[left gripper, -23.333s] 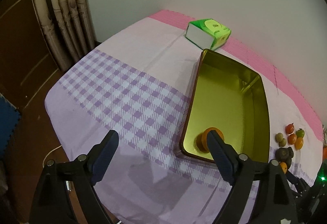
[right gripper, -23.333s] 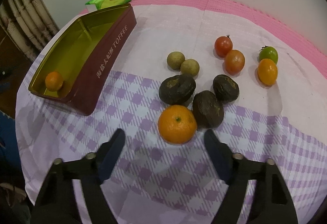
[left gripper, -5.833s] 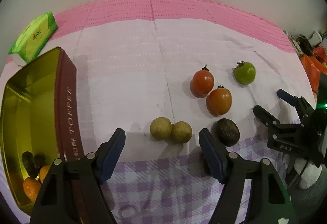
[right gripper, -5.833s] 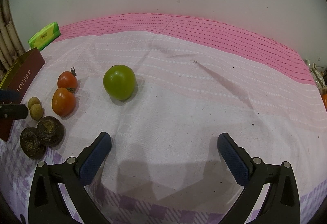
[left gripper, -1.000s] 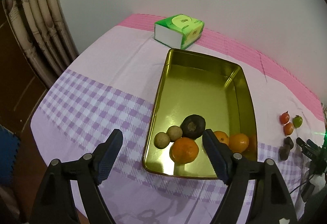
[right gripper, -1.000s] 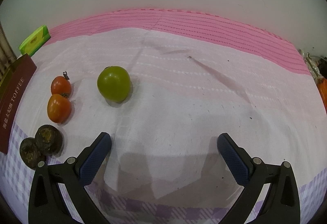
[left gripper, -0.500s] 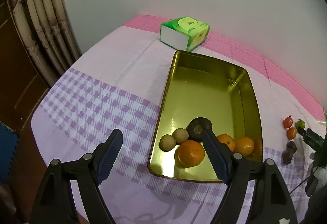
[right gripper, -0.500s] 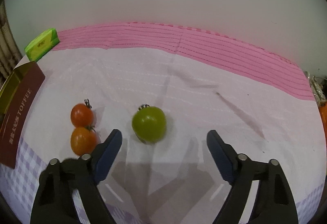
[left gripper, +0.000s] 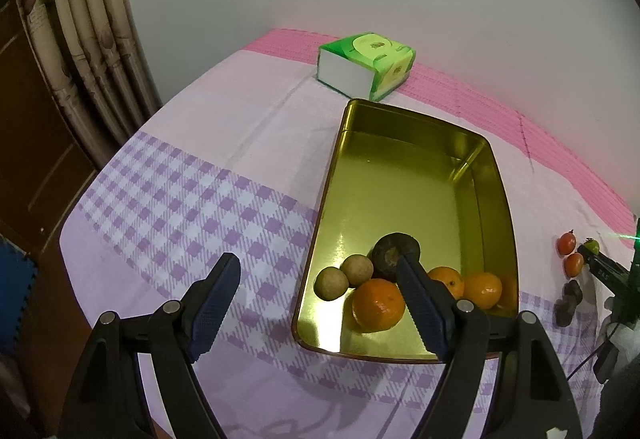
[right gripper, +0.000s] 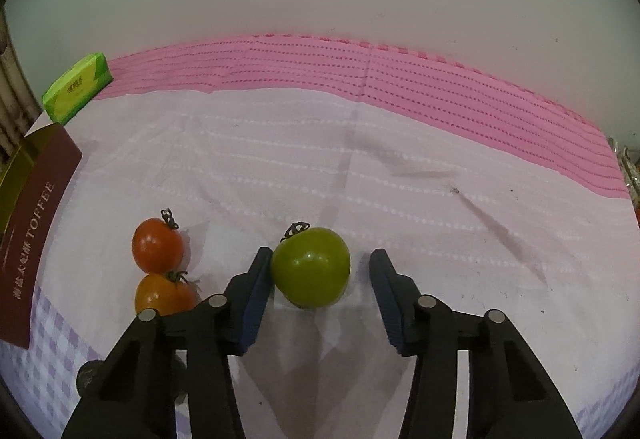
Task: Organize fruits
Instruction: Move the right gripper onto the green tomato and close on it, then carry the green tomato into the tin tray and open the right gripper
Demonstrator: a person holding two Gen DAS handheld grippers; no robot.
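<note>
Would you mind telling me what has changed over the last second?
The right gripper moved up to the green tomato, which now sits between its closing jaws; the right pad is not yet touching. The left gripper stayed open and still over the tin.

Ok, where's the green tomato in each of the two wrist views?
Left wrist: green tomato tiny at the far right edge, beside two red ones.
Right wrist: low centre, between the closing right gripper jaws, a gap on its right.
Shared landmark: green tissue pack.
</note>
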